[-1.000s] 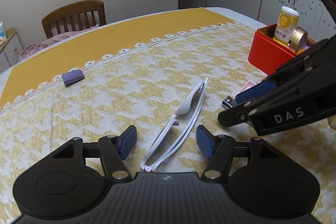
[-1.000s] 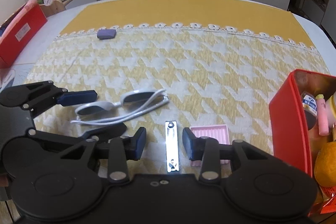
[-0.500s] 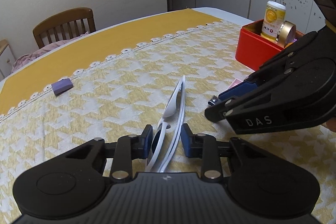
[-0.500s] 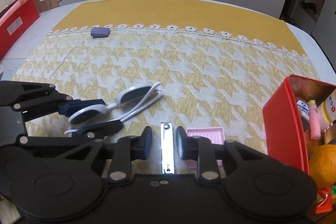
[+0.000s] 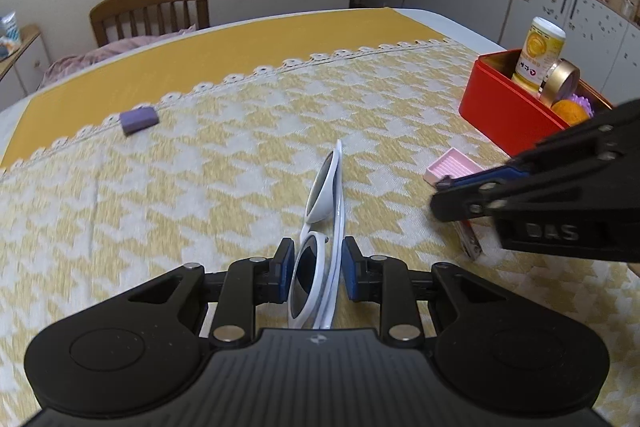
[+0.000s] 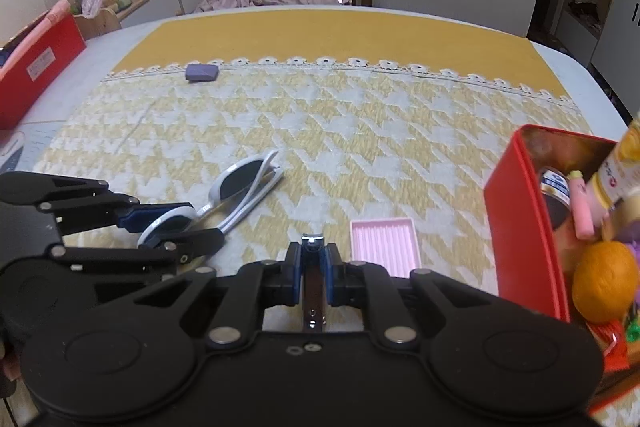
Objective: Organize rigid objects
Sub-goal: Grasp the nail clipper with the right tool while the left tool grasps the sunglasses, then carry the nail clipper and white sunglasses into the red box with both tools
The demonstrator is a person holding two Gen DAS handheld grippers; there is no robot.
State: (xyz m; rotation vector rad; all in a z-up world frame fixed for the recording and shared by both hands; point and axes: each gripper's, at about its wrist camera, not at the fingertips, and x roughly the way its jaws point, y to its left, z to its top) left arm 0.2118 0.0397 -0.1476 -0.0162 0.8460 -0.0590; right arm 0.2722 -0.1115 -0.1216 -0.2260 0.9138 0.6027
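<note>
the left gripper (image 5: 313, 269) jaws have just closed on the folded white plastic sunglasses (image 5: 320, 227), light and springy, near one lens; the right gripper (image 6: 313, 273) clenches the slick, stiff metal nail clipper (image 6: 313, 283) above the counter (image 6: 360, 131).

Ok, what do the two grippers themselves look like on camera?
Both match: the left gripper and right gripper have matte black plastic bodies, round side housings, silver pivot bolts and blue finger pads. The right one shows white "DAS" lettering. No cables or sleeves visible.
</note>
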